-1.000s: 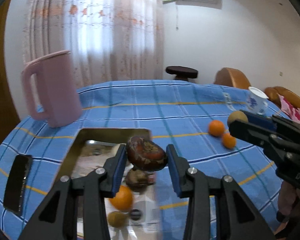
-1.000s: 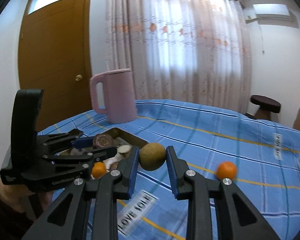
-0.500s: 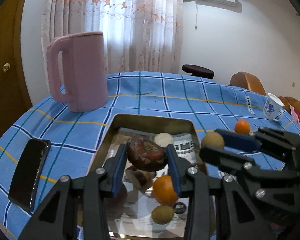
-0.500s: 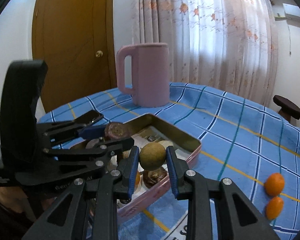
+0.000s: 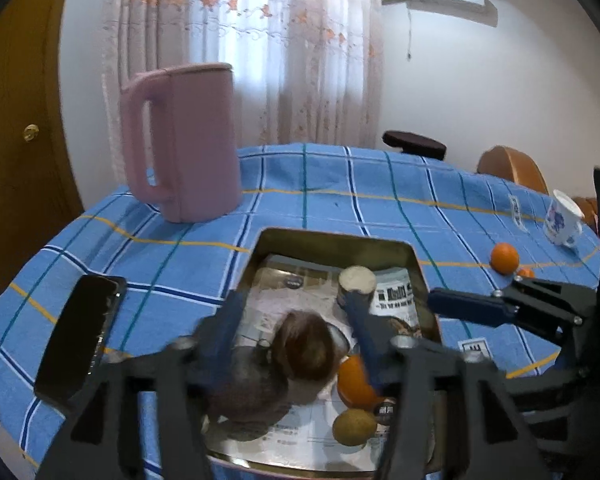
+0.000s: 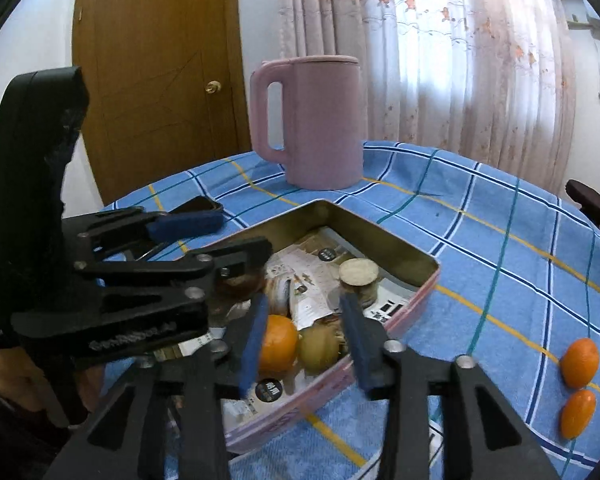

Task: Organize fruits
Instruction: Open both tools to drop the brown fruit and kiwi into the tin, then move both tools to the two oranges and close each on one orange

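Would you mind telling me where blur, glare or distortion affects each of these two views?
Left wrist view: the left gripper and the dark fruit in the tray are motion-smeared; the curtained window is blown out. Right wrist view: the right gripper is slightly soft; the pink jug is sharp; the door edges bow from fisheye.

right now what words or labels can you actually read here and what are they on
"GenRobot.AI", embossed and blurred, my best reading: side of the left gripper.
Print on the paper lining the tin: too small to read.
White tags on the tablecloth: too blurred to read.
Blue pattern on the cup: no legible text.
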A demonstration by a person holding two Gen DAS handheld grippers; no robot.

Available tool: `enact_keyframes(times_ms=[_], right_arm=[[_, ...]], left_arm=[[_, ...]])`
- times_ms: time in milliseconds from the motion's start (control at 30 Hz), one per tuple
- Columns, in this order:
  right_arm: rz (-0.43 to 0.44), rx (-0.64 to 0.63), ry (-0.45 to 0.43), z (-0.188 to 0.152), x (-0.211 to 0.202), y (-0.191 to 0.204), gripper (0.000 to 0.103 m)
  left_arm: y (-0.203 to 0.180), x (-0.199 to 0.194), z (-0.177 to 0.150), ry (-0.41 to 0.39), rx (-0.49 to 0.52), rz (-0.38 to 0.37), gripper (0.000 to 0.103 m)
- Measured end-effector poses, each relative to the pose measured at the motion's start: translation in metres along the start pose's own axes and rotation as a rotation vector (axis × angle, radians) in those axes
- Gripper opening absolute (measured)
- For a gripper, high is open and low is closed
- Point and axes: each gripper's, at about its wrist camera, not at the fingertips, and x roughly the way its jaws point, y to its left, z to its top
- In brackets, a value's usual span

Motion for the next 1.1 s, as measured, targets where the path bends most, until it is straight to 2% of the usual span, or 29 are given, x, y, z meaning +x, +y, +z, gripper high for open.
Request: enact_keyframes(times_ms=[100, 267, 433, 500, 633, 833, 867, 900, 1000, 1100], right_arm=[[-0.02, 0.008, -0.024, -0.003, -0.014, -0.005, 0.059], [-0.132, 0.038, -0.05, -0.013, -0.05, -0.036, 0.059], [-0.381, 0.146, -0.011, -0.031, -0.081, -0.101, 0.059], [-0.442, 0.193, 0.008, -0.038, -0.087, -0.122, 0.059], [-0.459, 0.28, 0.062, -0.049, -0.085, -0.155, 0.059], [-0.407, 0.328, 0.162, -0.058, -0.059, -0.171, 0.059], [-0.403, 0.328, 0.182, -0.06, -0.054, -0.172, 0.052], [-0.395, 0.331, 0.189, -0.061, -0.053, -0.173, 0.038], [-0.378, 0.363, 0.181, -0.066, -0.057, -0.179, 0.035], [-0.414, 0.378, 0.141, -0.069, -0.069, -0.185, 0.035]], left_arm=[[-0.003, -0.012, 0.003, -0.048, -0.001, -0.003, 0.093], [-0.031, -0.02, 0.009, -0.063, 0.035, -0.063, 0.096], [-0.065, -0.014, 0.012, -0.038, 0.081, -0.133, 0.1], [-0.08, -0.009, 0.013, -0.017, 0.098, -0.175, 0.1], [-0.108, 0.002, 0.017, 0.016, 0.139, -0.208, 0.1], [-0.137, 0.023, 0.023, 0.065, 0.183, -0.212, 0.1], [-0.14, 0.025, 0.023, 0.072, 0.187, -0.214, 0.1], [-0.143, 0.026, 0.024, 0.074, 0.192, -0.219, 0.1], [-0.157, 0.033, 0.025, 0.086, 0.218, -0.218, 0.1], [-0.17, 0.041, 0.026, 0.111, 0.229, -0.235, 0.1]])
